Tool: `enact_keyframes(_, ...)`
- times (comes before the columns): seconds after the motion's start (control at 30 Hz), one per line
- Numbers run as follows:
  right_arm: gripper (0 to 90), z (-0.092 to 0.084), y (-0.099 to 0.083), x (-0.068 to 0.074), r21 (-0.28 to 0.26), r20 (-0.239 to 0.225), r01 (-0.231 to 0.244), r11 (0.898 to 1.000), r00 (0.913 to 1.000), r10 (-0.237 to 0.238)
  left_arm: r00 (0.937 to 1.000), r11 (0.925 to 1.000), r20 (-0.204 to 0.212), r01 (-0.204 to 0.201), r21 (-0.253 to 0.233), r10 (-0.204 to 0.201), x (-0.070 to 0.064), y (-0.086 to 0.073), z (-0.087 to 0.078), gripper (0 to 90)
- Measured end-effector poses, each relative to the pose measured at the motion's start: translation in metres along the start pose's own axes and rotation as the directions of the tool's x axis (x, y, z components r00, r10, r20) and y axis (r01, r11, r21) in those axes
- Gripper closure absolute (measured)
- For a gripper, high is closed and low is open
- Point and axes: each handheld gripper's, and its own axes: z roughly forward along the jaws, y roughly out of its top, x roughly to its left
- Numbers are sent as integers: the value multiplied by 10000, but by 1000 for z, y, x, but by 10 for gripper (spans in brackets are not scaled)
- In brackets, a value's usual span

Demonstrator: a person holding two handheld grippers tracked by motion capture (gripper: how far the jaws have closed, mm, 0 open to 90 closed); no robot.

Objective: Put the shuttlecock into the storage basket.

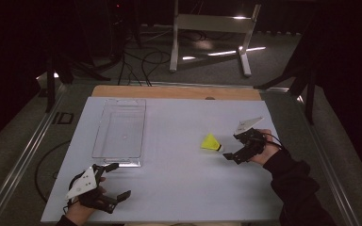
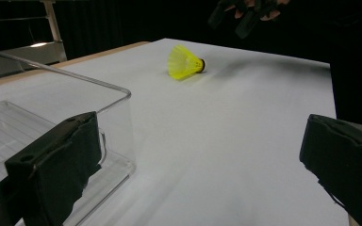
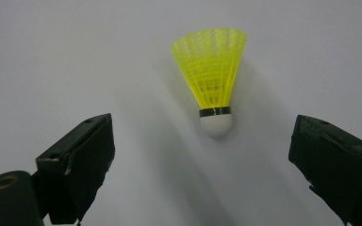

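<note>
Progress looked slight at this moment: judging from how things lay, the likely job was to pick up the yellow shuttlecock (image 1: 211, 142) and put it in the clear plastic tray (image 1: 119, 128), and neither part was done. The shuttlecock lay on its side on the white counter (image 1: 179, 179), right of centre and well apart from the tray, which sat empty toward the far left.

The right gripper (image 1: 236, 147) hovered just beside the shuttlecock, on the side of its cork. In the right gripper view the shuttlecock (image 3: 214, 82) pointed its white cork toward the camera and its skirt away, lying between the lines of the two fingers but ahead of their tips. Those fingers (image 3: 78, 165) stood wide apart and touched nothing, so the approach seemed nearly lined up while the grasp itself had not begun.

The left gripper (image 1: 117, 180) waited near the tray's near corner, low on the counter, its fingers (image 2: 56, 162) also spread apart and empty. In the left gripper view one finger stood in front of the tray's transparent wall (image 2: 115, 122); whether it touched the wall I could not tell.

What remained, by my reading, was the whole carry: advancing the right gripper a little, closing on the cork or skirt, lifting, crossing the counter to the left, and releasing inside the tray.
</note>
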Motion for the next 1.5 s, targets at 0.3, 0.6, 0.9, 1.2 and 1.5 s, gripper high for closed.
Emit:
enact_keyframes(0.3,82,17,7,-7,861,-418,229,9960,9989,-193,10000,10000,37,13,-8,-13,0,0,0,5)
enact_keyframes(0.6,83,31,11,-11,1670,-568,361,9853,9980,-269,10000,10000,71,21,14,-21,0,0,0,5)
enact_keyframes(0.9,156,43,18,-16,2415,-651,533,9689,9971,-387,9999,10000,124,20,14,-20,0,0,1,4)
enact_keyframes(1.2,254,52,16,-20,2676,-812,775,9604,9950,-576,9999,10000,149,6,56,-7,-1,0,1,4)
enact_keyframes(1.5,377,62,17,-22,3033,-837,766,9498,9950,-536,9999,10000,170,14,95,-15,-1,0,2,4)
